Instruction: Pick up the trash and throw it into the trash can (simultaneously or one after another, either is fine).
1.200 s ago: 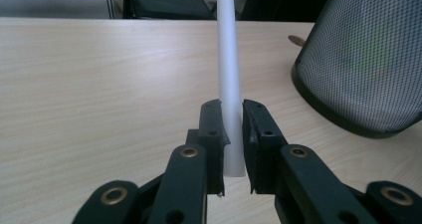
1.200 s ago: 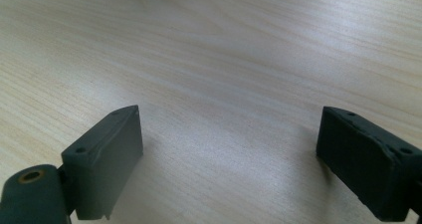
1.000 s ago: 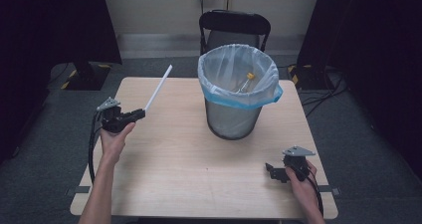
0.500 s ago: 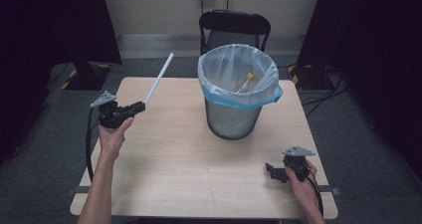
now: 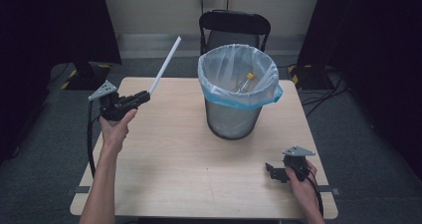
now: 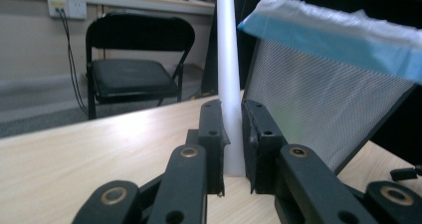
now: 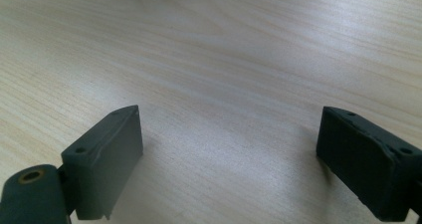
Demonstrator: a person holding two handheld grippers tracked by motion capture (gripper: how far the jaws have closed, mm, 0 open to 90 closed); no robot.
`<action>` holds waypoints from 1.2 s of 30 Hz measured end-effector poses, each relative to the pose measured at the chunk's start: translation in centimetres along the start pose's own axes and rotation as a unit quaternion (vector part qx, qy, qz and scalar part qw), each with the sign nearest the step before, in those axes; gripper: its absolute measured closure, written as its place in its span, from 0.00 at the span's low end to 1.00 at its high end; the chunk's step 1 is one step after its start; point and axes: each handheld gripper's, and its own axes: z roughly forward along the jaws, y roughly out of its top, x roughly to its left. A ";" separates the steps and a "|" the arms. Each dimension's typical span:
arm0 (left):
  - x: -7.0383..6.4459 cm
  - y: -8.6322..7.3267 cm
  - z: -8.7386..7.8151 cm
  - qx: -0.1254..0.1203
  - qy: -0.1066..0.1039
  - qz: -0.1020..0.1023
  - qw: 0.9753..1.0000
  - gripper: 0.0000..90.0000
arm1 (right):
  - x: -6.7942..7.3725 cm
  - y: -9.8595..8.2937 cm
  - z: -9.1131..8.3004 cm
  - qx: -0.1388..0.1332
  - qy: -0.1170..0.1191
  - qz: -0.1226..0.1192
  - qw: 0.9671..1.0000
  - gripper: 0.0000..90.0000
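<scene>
From the high view, one bin [image 5: 238, 97] with a pale liner stands on the table [image 5: 189, 159], and it serves as the landmark. To the left of the bin, lifted off the tabletop, the left gripper [image 5: 144, 96] pinches one long white tube [image 5: 164, 64] by its lower end; the tube slants up and toward the bin, its top end short of the rim. One small item with a yellow tip [image 5: 246, 81] lies inside the bin. In front of the bin and to its right, the right gripper [image 5: 269, 170] rests low at the table's near edge. One black chair [image 5: 235, 29] stands behind the bin.

In the left gripper view, the jaws press on the tube [image 6: 228, 74] from both sides near its base, and the bin's mesh wall [image 6: 318, 114] rises just to the right.

In the right gripper view, the jaws stand spread wide over bare wood [image 7: 224, 74], holding nothing.

The step looks like carrying the tube to the bin. To do it well, I would raise it until its gripped end clears the rim, bring it over the opening, then let go so it drops inside rather than tipping out.
</scene>
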 end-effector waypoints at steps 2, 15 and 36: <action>-0.3 0.5 -0.1 -0.004 -0.001 0.004 1.000 0.89 | 0.0 0.0 0.0 0.000 0.000 0.000 1.000 0.11; -1.5 3.1 0.6 -0.013 -0.010 0.017 1.000 0.89 | 0.0 0.0 0.0 0.000 0.000 0.000 1.000 0.11; -3.4 7.1 2.6 -0.025 -0.029 0.025 0.999 0.89 | 0.0 0.0 0.0 0.000 0.000 0.000 1.000 0.11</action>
